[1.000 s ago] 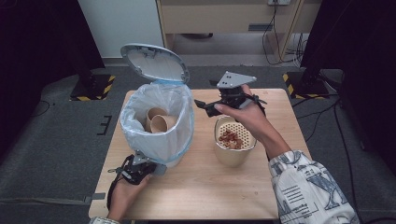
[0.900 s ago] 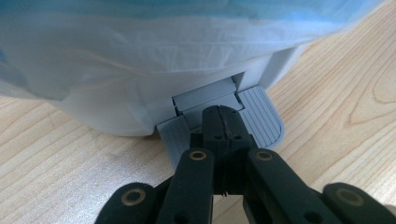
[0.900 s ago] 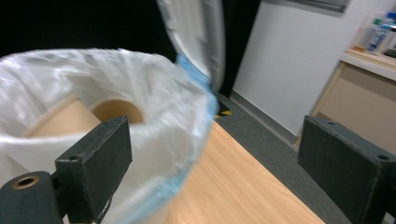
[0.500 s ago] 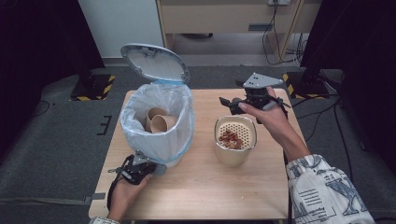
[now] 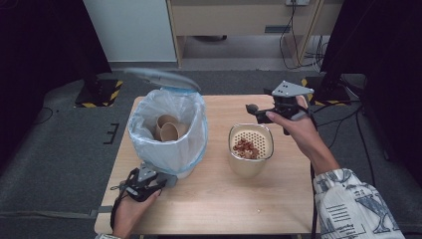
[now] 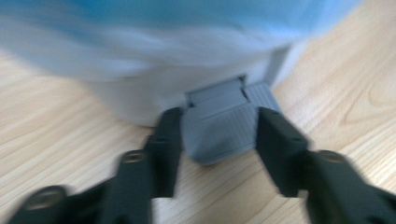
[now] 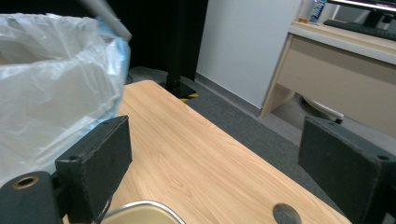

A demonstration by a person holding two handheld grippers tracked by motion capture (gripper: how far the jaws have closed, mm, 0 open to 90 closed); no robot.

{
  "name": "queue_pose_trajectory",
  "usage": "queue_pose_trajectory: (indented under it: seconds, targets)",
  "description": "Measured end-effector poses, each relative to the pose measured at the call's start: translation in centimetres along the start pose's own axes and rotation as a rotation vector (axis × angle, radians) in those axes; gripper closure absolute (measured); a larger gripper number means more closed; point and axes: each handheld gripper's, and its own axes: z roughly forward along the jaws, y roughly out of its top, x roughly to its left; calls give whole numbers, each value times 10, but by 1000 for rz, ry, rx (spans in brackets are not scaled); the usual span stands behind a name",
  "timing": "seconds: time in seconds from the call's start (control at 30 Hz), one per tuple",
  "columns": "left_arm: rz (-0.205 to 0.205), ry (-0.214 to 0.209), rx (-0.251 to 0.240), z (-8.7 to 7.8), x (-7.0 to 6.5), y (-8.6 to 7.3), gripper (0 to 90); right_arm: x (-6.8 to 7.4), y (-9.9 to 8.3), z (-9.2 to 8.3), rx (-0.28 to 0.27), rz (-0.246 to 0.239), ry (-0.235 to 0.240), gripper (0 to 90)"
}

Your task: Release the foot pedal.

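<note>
Left tongs (image 5: 166, 180) low at the near foot of the bin (image 5: 169, 132); the grey pedal (image 6: 223, 122) sits between the two jaws, which have just been opening and stand off its sides, not pressing. Bin lid (image 5: 161, 78) tilted up, blurred, above the rim. Right tongs (image 5: 251, 108) hang above the worktop (image 5: 209, 199), jaws wide, nothing between them; bin off to their left, well apart. Beige strainer tub (image 5: 250, 149) just below and near them, holding brown scraps. Count: one bin, one pedal, one tub, two paper cups (image 5: 169, 128) inside the liner.
</note>
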Motion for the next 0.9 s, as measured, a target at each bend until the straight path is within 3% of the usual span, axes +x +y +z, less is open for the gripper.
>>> queue_pose_trajectory:
  seconds: [0.1, 0.23, 0.5, 0.73, 0.9]
  targets:
    - [-65, 27, -41, -11, 10, -6, 348, -5, -6, -6, 4, 6, -19, 101]
    - [-90, 51, -35, -11, 20, -9, 243, -11, -18, -15, 12, 19, -43, 102]
    - [-77, 85, -29, -5, 24, -10, 96, -22, -53, -35, 39, 69, -113, 98]
    - [-114, 98, -29, -5, 34, -14, 83, -24, -92, -49, 81, 133, -200, 97]
    - [-125, 90, -30, -4, 39, -16, 83, -21, -118, -57, 108, 161, -218, 95]
